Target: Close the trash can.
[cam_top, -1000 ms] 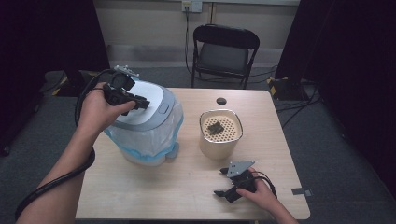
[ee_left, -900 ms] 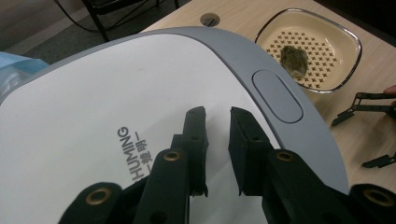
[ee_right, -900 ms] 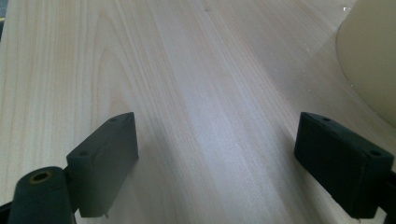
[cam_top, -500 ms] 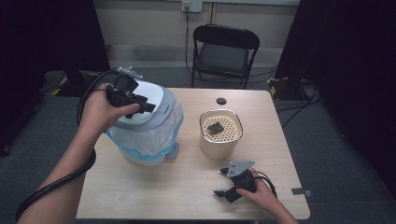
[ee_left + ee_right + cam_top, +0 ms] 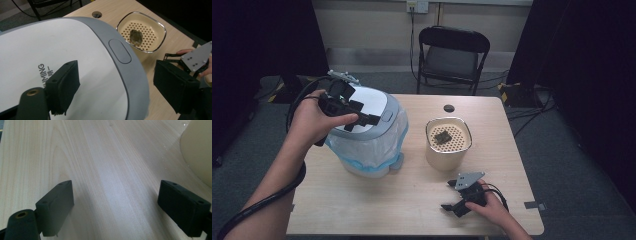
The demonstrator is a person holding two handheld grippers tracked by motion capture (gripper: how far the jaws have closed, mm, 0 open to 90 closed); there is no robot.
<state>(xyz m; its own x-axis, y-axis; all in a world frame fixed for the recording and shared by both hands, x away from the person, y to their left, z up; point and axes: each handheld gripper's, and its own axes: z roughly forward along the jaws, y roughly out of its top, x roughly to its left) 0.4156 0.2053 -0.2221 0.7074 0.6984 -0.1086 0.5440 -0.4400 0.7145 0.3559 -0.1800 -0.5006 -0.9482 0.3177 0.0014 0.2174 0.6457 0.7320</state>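
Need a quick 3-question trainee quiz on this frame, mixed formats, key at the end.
1. True or false: the left gripper is shut on the trash bin lid.
2. What lies in the beige perforated container?
A. a dark crumpled scrap
B. a spoon
C. nothing
3. Fill in: the right gripper is low over the wooden table with its jaws ____.

Key
1. False: in the left gripper view its jaws stand wide apart over the lid.
2. A: the dark scrap sits on the perforated insert.
3. Open; bare table shows between them in the right gripper view.
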